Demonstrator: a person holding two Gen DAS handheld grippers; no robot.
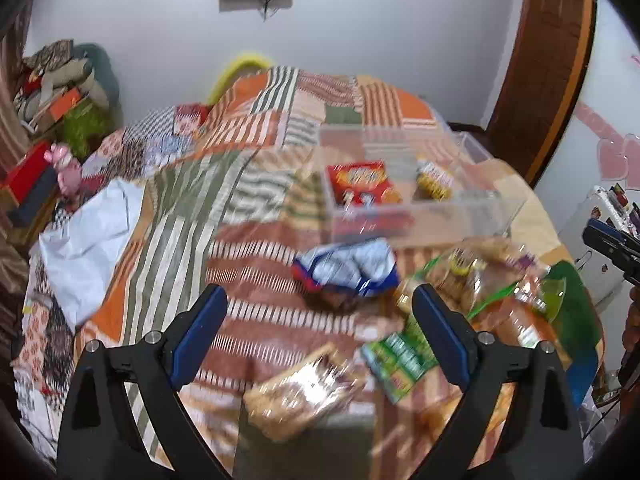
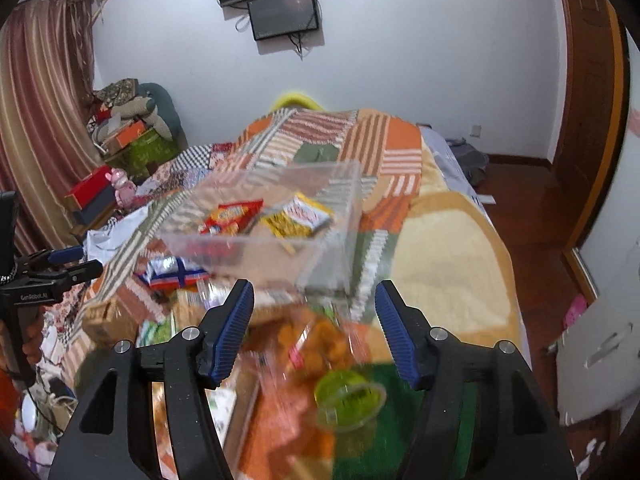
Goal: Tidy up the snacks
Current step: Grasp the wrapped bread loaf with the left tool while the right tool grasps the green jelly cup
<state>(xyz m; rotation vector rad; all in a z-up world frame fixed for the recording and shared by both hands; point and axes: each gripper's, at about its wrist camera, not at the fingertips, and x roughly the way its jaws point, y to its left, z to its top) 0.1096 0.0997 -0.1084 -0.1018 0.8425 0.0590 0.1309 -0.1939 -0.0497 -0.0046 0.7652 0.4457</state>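
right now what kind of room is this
Most likely a bedroom: snacks lie on a bed under a patchwork quilt, with striped curtains at one side and a wall-mounted screen facing it.

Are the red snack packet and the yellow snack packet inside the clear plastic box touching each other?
Apart. The left wrist view shows bare box floor between the red snack packet and the yellow snack packet in the clear plastic box.

A patchwork quilt (image 2: 360, 148) covers the bed, with a white cloth (image 1: 86, 236) crumpled on its left side. A dark screen (image 2: 284, 14) hangs on the white wall, striped curtains (image 2: 40, 120) hang at the left, and a pink toy (image 2: 124, 190) stands beside a red box (image 2: 86, 192).
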